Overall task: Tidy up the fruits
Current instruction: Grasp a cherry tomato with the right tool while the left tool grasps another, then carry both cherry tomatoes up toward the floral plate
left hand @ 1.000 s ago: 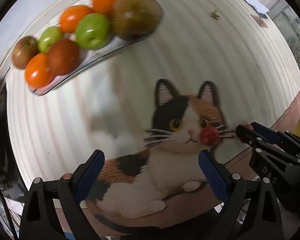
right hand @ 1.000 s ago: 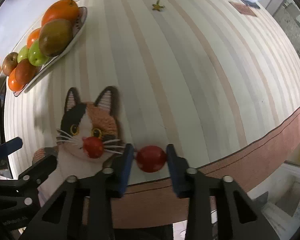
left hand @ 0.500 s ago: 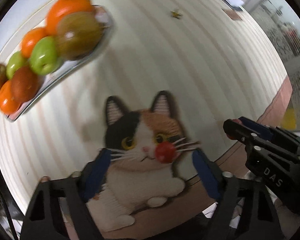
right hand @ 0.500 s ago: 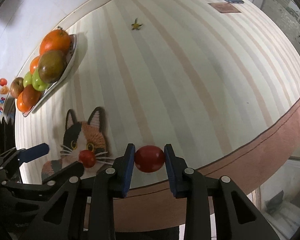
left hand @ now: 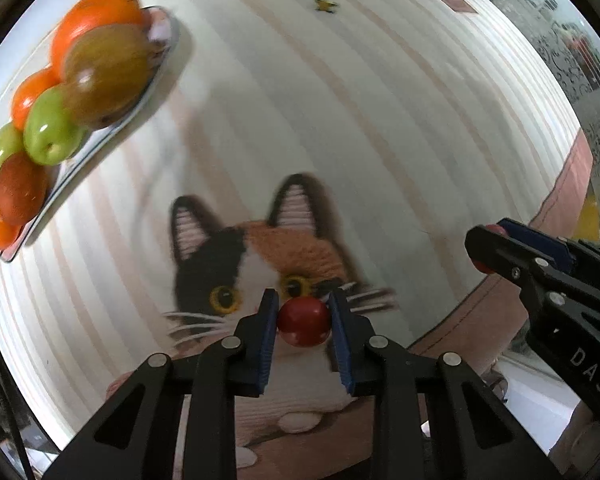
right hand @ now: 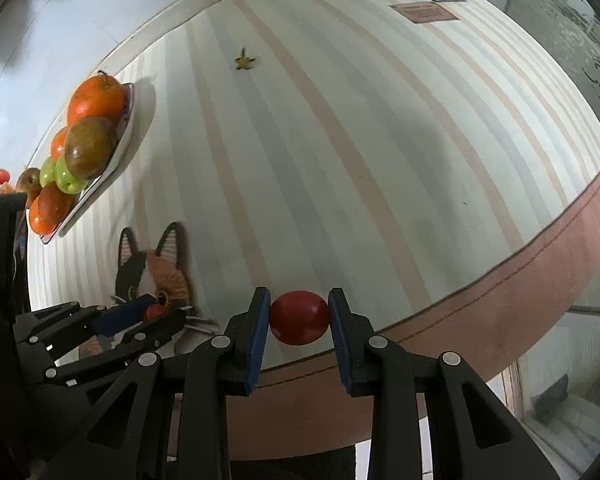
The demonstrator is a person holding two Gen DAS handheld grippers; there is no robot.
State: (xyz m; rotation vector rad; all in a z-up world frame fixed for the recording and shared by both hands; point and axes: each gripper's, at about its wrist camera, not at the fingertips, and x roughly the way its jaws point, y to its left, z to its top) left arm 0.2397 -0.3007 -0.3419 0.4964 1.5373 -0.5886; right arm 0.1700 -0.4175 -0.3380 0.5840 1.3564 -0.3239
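Left tongs (left hand: pixel 304 322) downward, just closed on small red fruit (left hand: pixel 303 321); right tongs (right hand: pixel 299 318) gripping red tomato (right hand: pixel 299 317)

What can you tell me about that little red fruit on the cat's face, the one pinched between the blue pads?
The small red fruit is round, smooth and glossy, like a cherry tomato, with pale glints of light low on its skin. No stem shows. It sits over the nose of the cat-shaped mat, and the left gripper has just closed on it, a blue pad pressing each side. Whether it still rests on the mat cannot be told.
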